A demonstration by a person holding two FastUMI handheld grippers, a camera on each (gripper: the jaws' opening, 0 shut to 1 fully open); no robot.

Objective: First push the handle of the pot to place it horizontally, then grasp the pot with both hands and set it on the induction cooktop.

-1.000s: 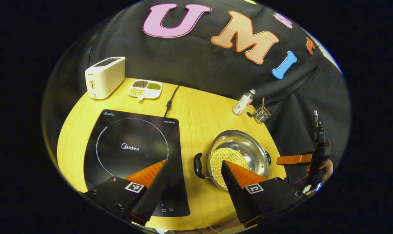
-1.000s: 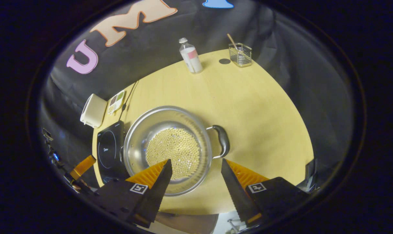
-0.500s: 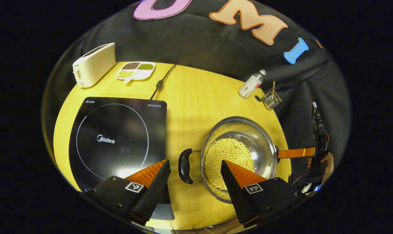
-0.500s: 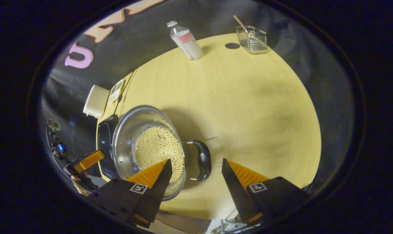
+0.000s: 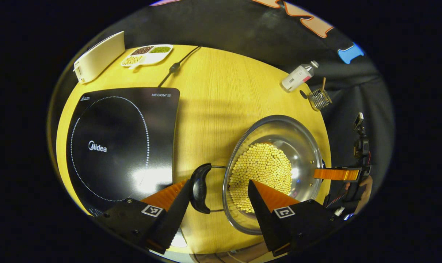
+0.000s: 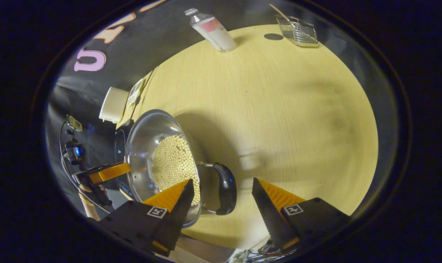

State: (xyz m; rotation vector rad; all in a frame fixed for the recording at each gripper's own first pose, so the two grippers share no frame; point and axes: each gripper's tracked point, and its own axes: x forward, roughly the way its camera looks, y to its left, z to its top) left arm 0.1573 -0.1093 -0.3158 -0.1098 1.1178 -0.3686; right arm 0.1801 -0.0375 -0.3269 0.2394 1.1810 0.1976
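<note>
Steel pot, its bottom covered with small yellow beads, sits on the wooden table to the right of the black induction cooktop, not on it. In the left gripper view, the left gripper stands wide apart around the pot's black left handle, with no clear squeeze. In the right gripper view, the right gripper is likewise spread wide about the other black handle. Beyond lie a toaster, a snack tray, a bottle and a wire basket.
</note>
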